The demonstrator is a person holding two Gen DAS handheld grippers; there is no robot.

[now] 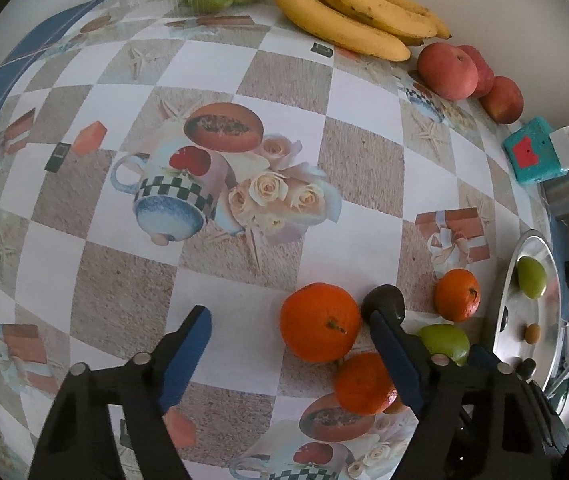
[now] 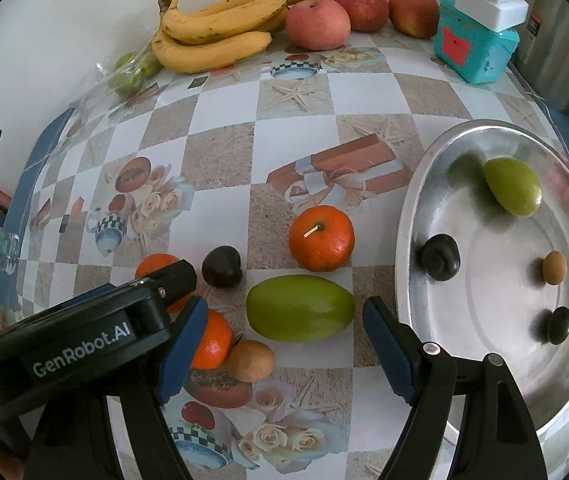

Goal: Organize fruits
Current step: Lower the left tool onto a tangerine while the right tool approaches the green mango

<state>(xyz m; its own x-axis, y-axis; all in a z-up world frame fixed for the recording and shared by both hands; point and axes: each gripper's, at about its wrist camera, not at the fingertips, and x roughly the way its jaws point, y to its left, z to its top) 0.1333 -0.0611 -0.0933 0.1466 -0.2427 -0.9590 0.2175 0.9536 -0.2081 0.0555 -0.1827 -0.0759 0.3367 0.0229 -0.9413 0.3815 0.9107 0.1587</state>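
Note:
In the left wrist view my left gripper (image 1: 288,316) stands open over the patterned table, with a large orange (image 1: 318,322) between its jaws, close to the right finger and untouched by the left. A dark plum (image 1: 382,303), two smaller oranges (image 1: 456,294) (image 1: 362,382) and a green fruit (image 1: 446,342) lie beside it. In the right wrist view my right gripper (image 2: 284,304) is open around that green fruit (image 2: 299,307), with small gaps on both sides. The silver plate (image 2: 412,208) at the right holds a green fruit (image 2: 512,192), two dark plums (image 2: 440,258) and a small brown fruit (image 2: 554,267).
Bananas (image 2: 212,36), red apples (image 2: 318,22) and bagged green fruits (image 2: 128,76) line the back wall. A teal box (image 2: 476,48) with a white plug stands at the back right. A brown fruit (image 2: 250,360) and an orange (image 2: 320,238) lie near the right gripper. The left gripper's body (image 2: 84,336) crowds the lower left.

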